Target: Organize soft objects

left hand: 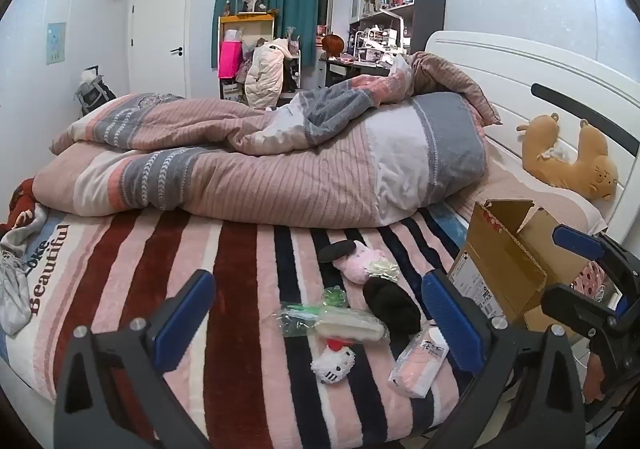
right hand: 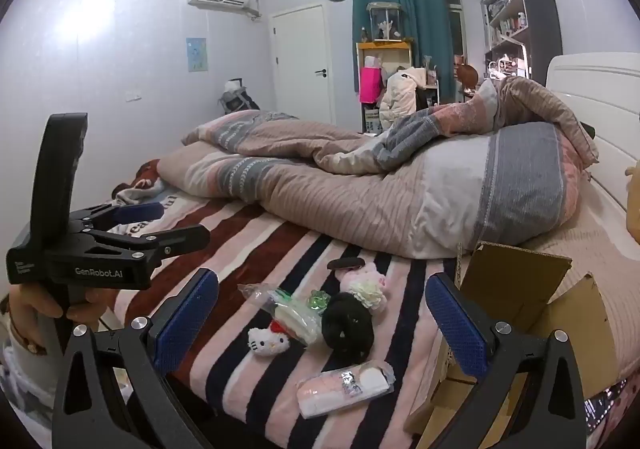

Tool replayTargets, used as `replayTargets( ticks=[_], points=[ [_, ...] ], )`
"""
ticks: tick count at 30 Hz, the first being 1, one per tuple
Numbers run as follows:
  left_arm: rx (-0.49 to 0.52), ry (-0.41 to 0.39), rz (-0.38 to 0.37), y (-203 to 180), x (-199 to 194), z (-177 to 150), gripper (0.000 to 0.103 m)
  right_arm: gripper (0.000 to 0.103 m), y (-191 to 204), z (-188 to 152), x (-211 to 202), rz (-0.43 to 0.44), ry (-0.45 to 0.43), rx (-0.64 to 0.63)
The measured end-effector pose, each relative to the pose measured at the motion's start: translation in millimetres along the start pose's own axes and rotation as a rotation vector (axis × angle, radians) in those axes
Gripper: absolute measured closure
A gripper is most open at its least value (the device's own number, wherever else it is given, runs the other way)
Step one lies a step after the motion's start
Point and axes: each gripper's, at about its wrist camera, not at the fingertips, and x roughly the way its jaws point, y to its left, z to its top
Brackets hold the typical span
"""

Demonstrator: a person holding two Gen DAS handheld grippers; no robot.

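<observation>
Small soft items lie on the striped blanket [left hand: 240,289] near the bed's front edge: a Hello Kitty plush [left hand: 334,363] [right hand: 268,341], a black fuzzy item [left hand: 392,307] [right hand: 348,323], a pink plush with a white flower [left hand: 360,265] [right hand: 364,285], a clear bag of items [left hand: 332,323] [right hand: 292,309] and a wrapped pink-white pack [left hand: 418,367] [right hand: 344,389]. An open cardboard box [left hand: 508,261] [right hand: 532,313] stands to their right. My left gripper [left hand: 320,325] is open and empty above the items. My right gripper [right hand: 320,325] is open and empty; it also shows in the left wrist view [left hand: 592,273] beside the box.
A bunched striped duvet [left hand: 260,161] fills the bed's far half. A brown plush [left hand: 572,157] leans on the white headboard [left hand: 520,69]. Grey clothing [left hand: 14,281] lies at the bed's left edge. My left gripper shows in the right wrist view [right hand: 160,225] at left.
</observation>
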Motion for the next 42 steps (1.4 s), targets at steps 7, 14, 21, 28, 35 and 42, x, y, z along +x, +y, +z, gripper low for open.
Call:
replayTargets(
  ticks=[7,14,21,28,35,42],
  points=[
    [-0.004,-0.003,-0.003,0,1,0,0.0,0.0,-1,-1,-2,0.013,-0.003,0.016],
    [0.0,-0.009,-0.005,-7,-6,5,0.0,0.0,0,0,-2,0.018,-0.001,0.017],
    [0.003,-0.025,-0.014,-1,-10,-1,0.0,0.0,2,-2,-2,0.031,0.002,0.02],
    [0.008,-0.032,-0.028,-2,-14,0,0.0,0.0,2,-3,1,0.04,0.01,0.028],
    [0.01,-0.032,-0.031,-3,-14,-1,0.0,0.0,2,-2,0,0.041,0.01,0.028],
    [0.011,-0.032,-0.032,-3,-14,-1,0.0,0.0,2,-2,0,0.041,0.01,0.029]
  ],
)
